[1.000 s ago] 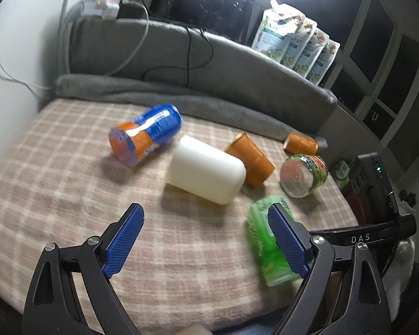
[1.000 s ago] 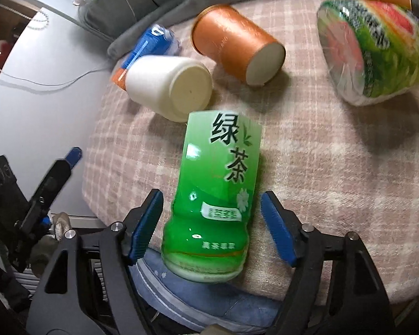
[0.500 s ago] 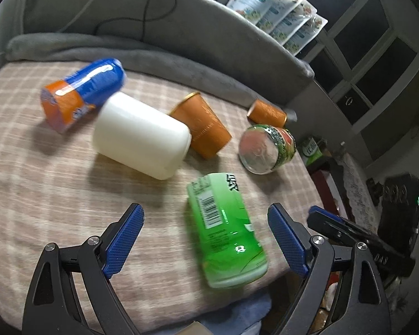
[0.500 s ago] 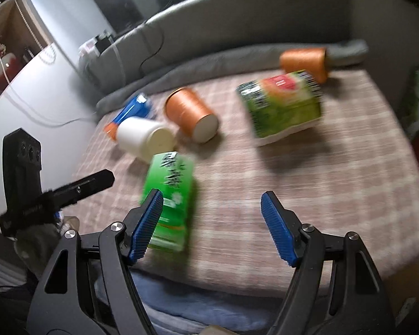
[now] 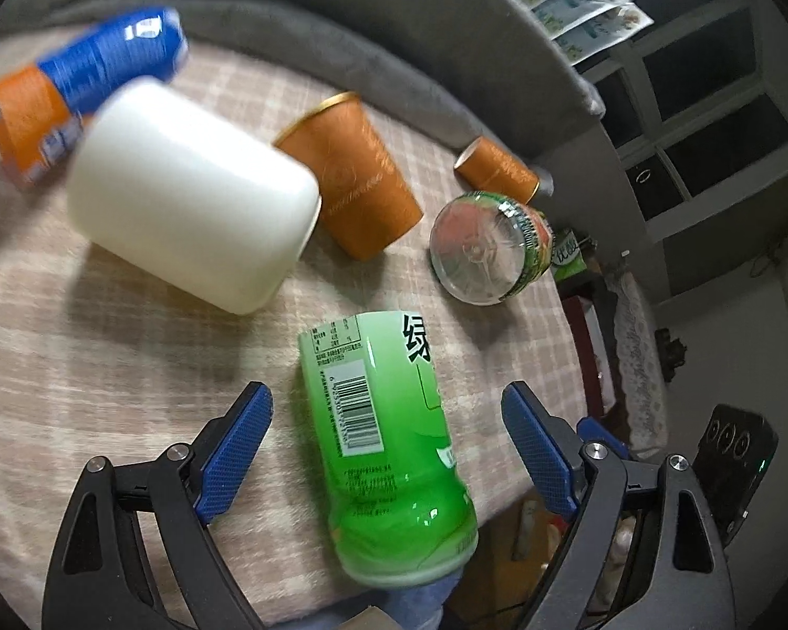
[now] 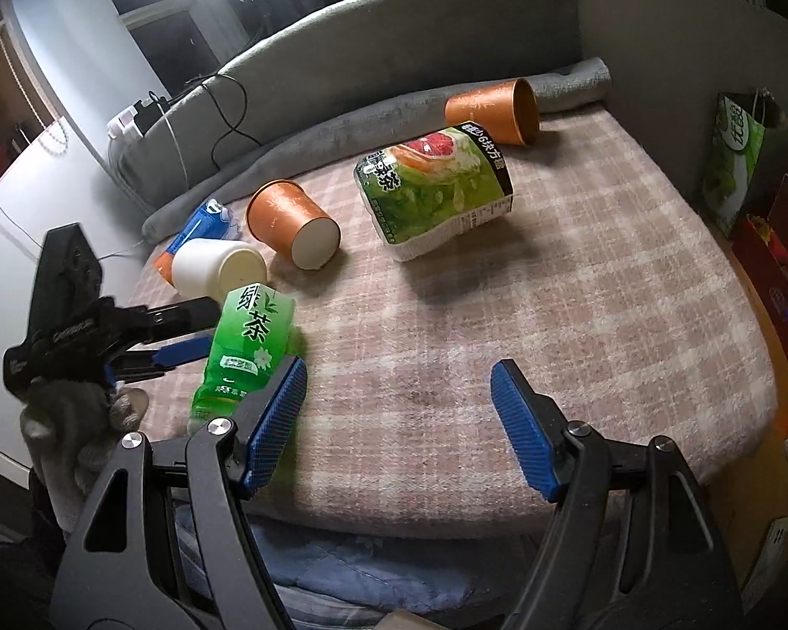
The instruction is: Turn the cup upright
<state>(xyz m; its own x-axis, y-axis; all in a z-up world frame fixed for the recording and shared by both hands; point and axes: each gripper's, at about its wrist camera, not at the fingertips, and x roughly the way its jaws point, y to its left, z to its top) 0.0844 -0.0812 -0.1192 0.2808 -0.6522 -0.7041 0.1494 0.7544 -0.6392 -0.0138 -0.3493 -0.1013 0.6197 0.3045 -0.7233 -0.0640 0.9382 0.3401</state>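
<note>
Fig. Left gripper (image 5: pixel 386 438) spread wide w/ nothing held, straddling the green cup (image 5: pixel 383 436), which lies on its side near the front edge of the checked blanket (image 5: pixel 105 341), presumably lined up for a side grasp. Right gripper (image 6: pixel 396 420) also wide open and empty, hanging beside it, apart from the cup.

the green tea bottle (image 5: pixel 389 436) is showing bright green with a white barcode label and dark characters. the white cup (image 5: pixel 194 199) is looking plain creamy white. two paper cups, the near orange cup (image 5: pixel 352 173) and the far orange cup (image 6: pixel 494 110), are glowing copper-orange. the blue bottle (image 5: pixel 79 89) is wearing blue over orange. the grapefruit bottle (image 6: pixel 436 189) is displaying green with pink fruit. the blanket (image 6: pixel 578 283) is showing pink-beige and white plaid. the finger pads (image 5: pixel 236 446) are showing blue on black frames.
</note>
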